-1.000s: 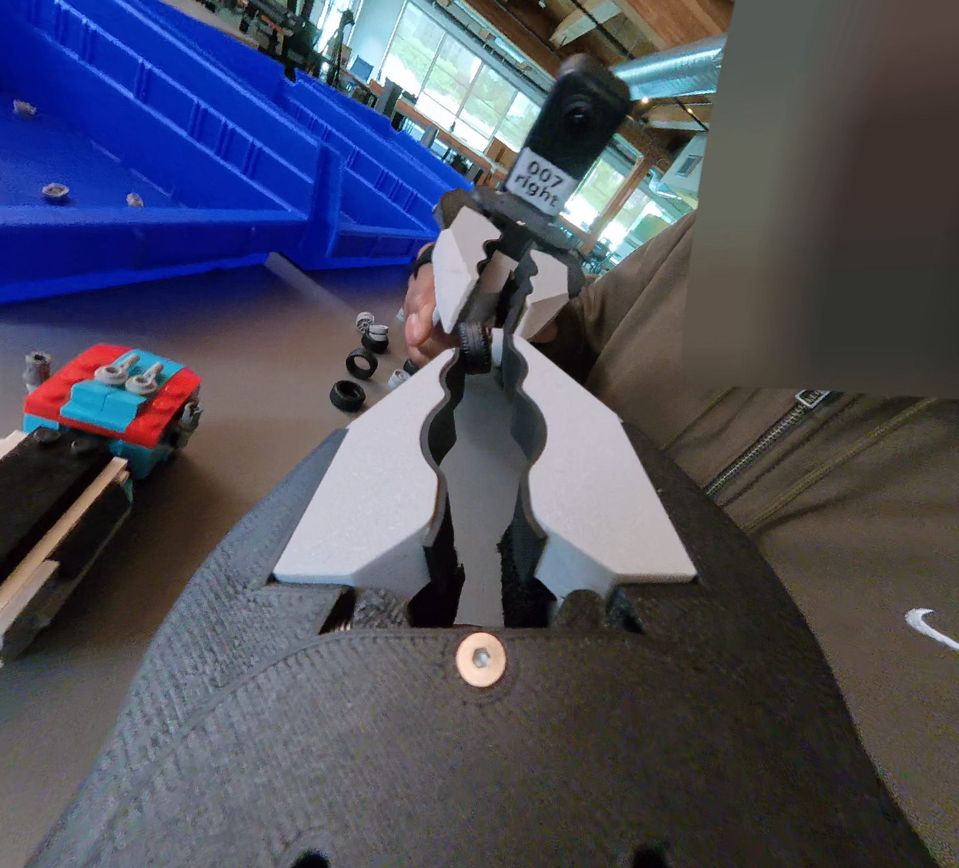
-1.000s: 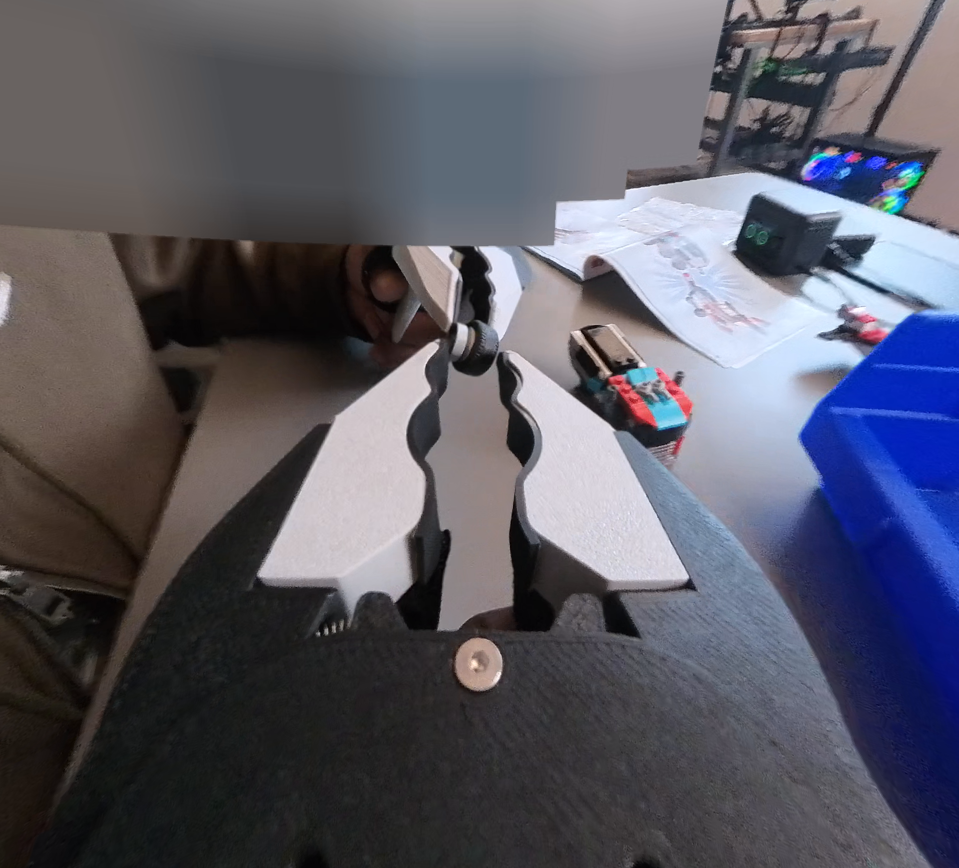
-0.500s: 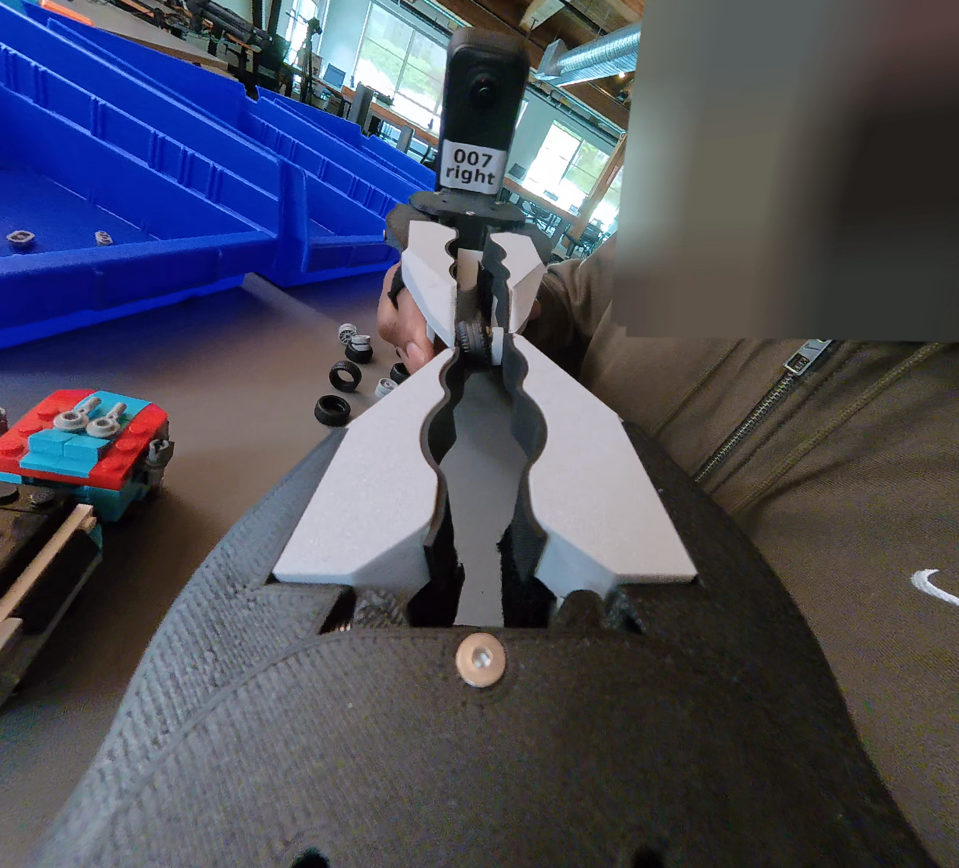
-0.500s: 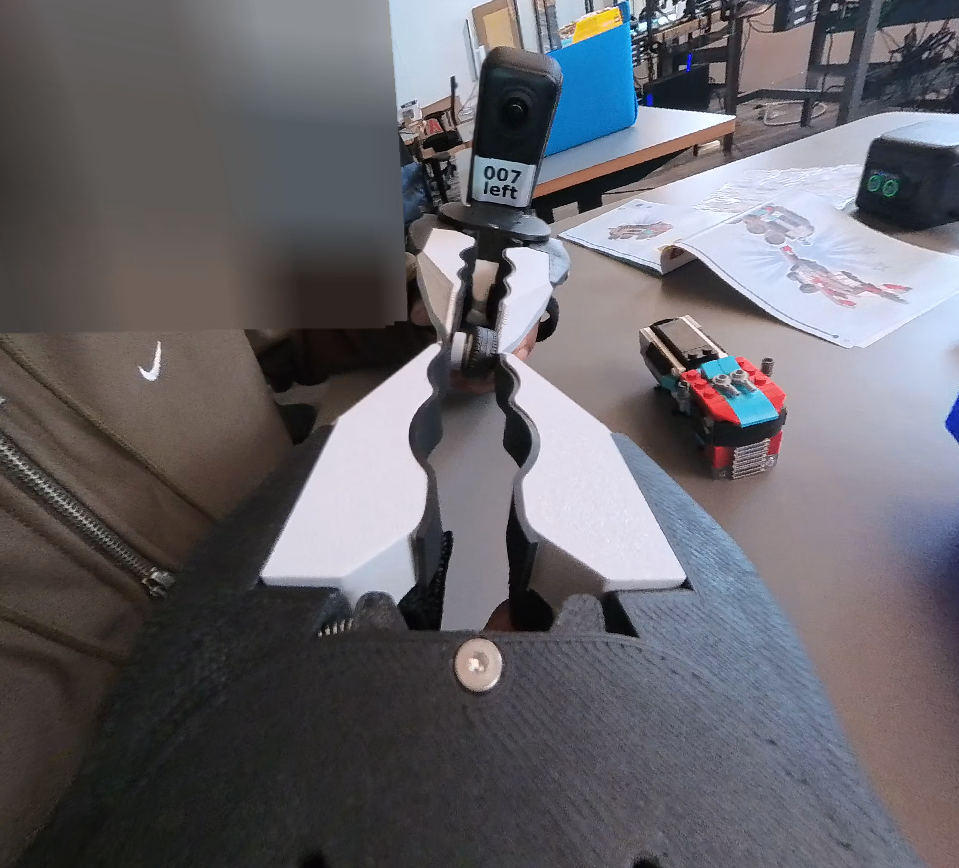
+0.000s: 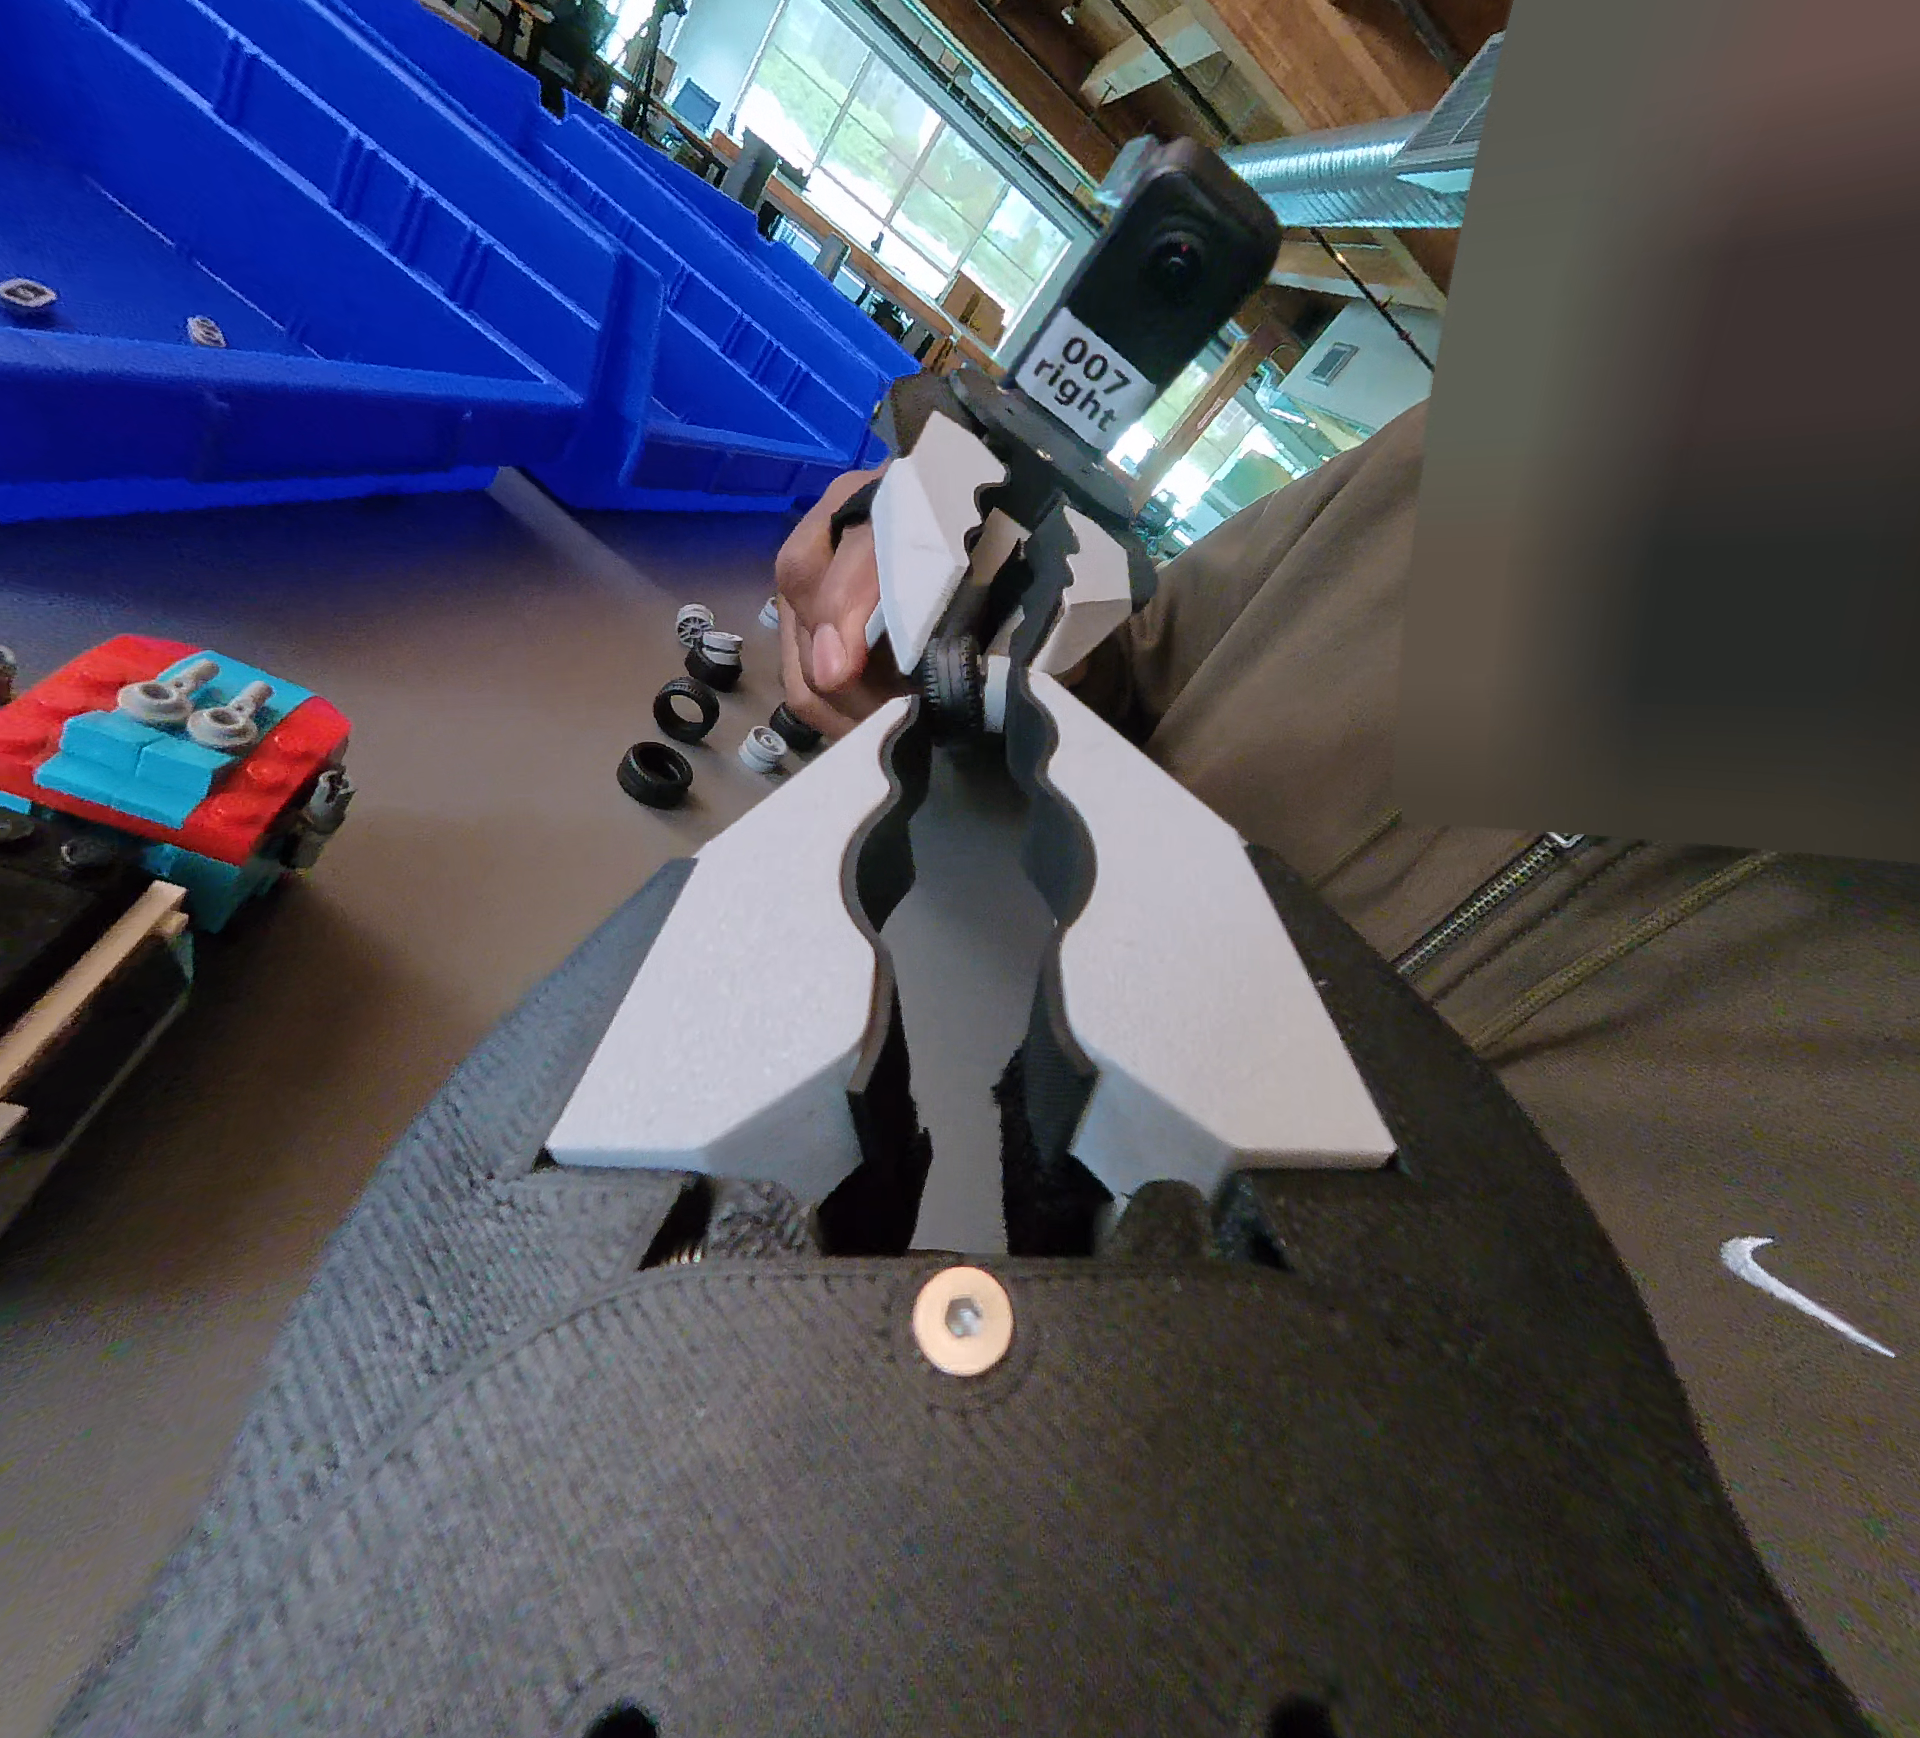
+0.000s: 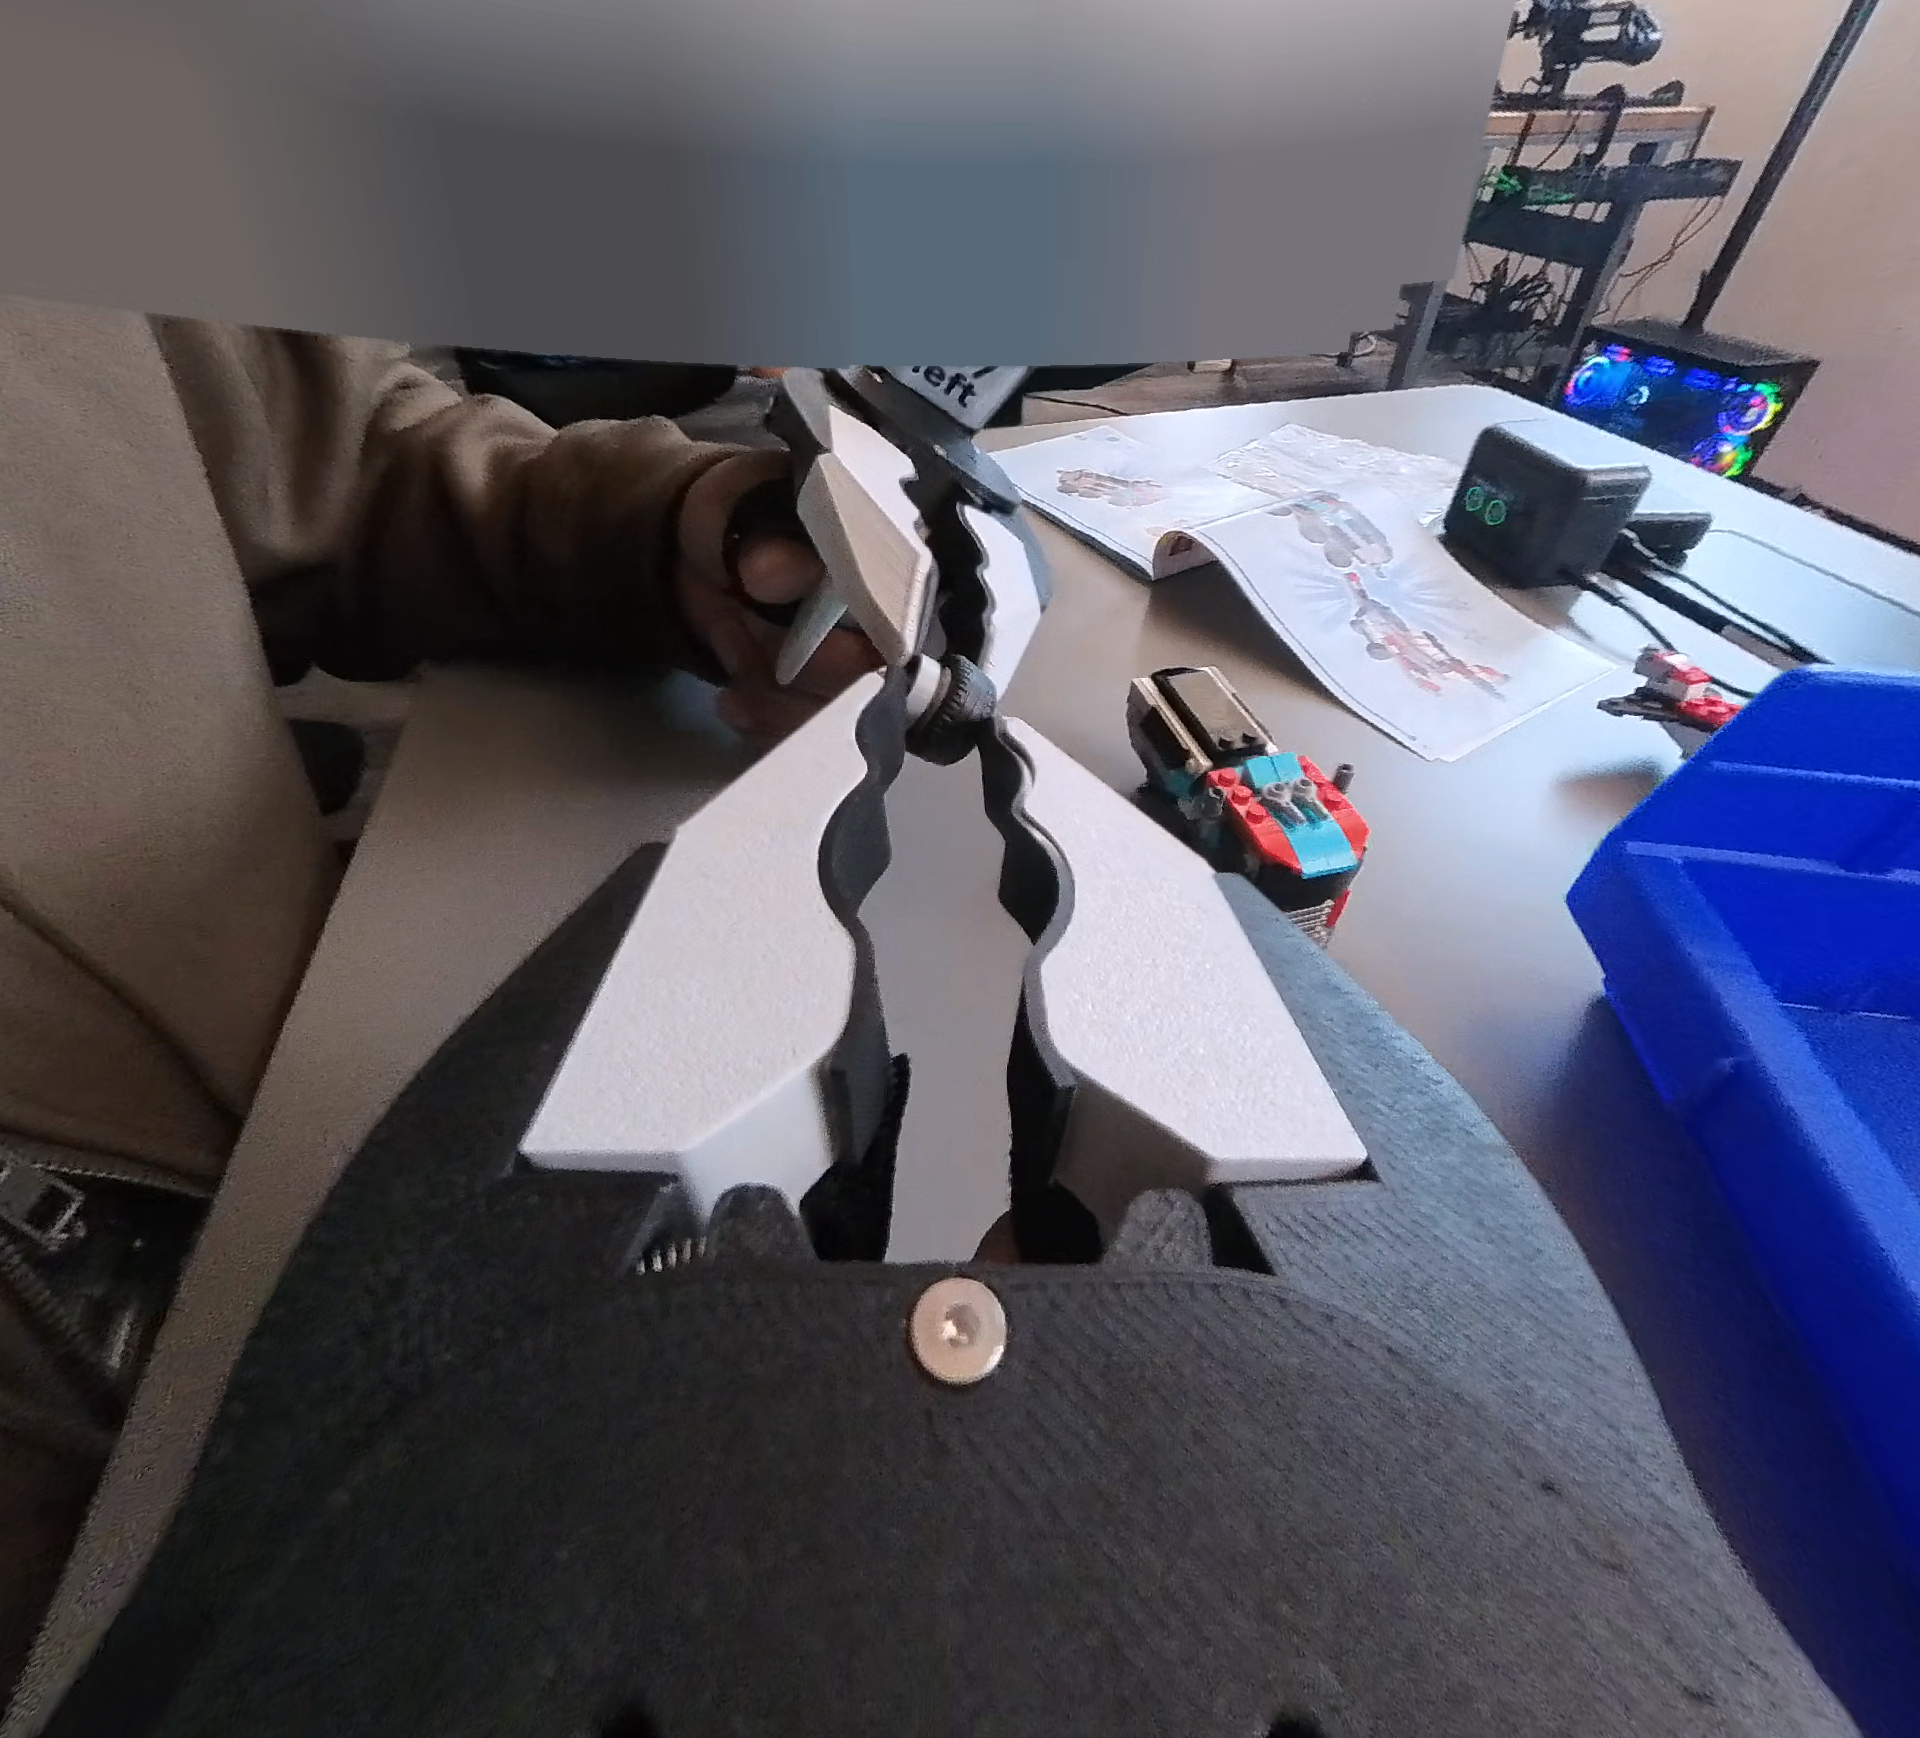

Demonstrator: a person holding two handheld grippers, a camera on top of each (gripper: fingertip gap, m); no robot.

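Observation:
A small black tyre [image 5: 954,686] with a light grey rim [image 5: 997,689] stuck in its side hangs above the table, where my two grippers meet tip to tip. My left gripper [image 5: 966,703] is shut on this wheel, tyre to the left and rim to the right. My right gripper [image 6: 940,720] is shut on the same wheel, the rim [image 6: 920,680] against its left pad and the tyre [image 6: 961,712] against its right pad. Each gripper also shows in the other view, coming down onto the wheel: the right gripper [image 5: 977,639] and the left gripper [image 6: 920,649].
A red, teal and black toy brick car [image 5: 156,753] [image 6: 1268,805] stands on the grey table [image 5: 468,649]. Loose black tyres [image 5: 686,712] and grey rims [image 5: 764,748] lie behind it. Blue bins [image 5: 312,338] [image 6: 1766,909], an open booklet [image 6: 1351,566] and a black box [image 6: 1548,514] stand farther off. My two grippers' fingertips are within a few centimetres of each other.
My right gripper's jaws have narrowed onto the wheel that my left gripper keeps holding. Both grippers have tilted and swung while staying tip to tip.

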